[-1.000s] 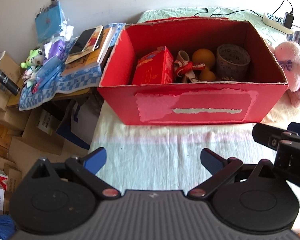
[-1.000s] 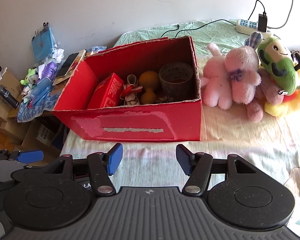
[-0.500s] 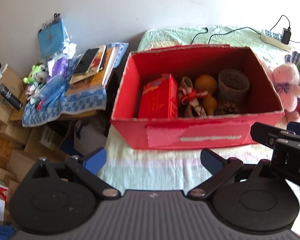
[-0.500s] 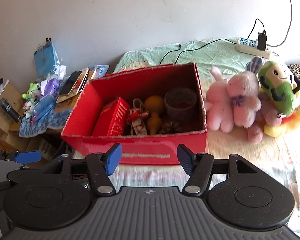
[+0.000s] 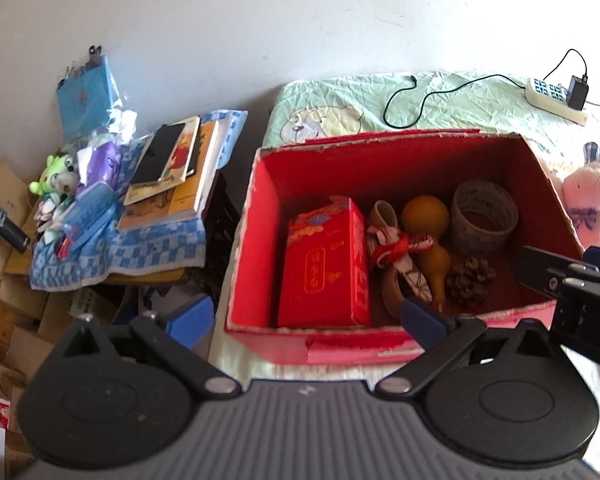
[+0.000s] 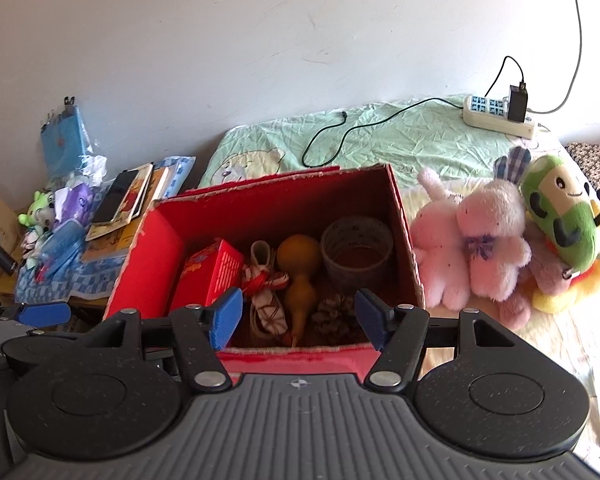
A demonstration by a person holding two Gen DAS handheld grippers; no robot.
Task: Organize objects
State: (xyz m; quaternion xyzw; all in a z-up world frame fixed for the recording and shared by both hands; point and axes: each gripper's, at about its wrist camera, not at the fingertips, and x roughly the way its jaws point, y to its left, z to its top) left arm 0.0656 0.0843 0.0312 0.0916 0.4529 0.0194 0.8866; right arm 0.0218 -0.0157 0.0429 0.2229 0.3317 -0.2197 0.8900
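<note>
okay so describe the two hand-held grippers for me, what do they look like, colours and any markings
Both look alike. The left hand-held gripper and the right hand-held gripper each have a ribbed grey body, two round black discs, black angled linkage arms with silver pivot screws, and blue ribbed fingertips. A small emblem sits mid-body. In the left wrist view, the right one's black side shows a white letter. No hands or sleeves are visible.
</note>
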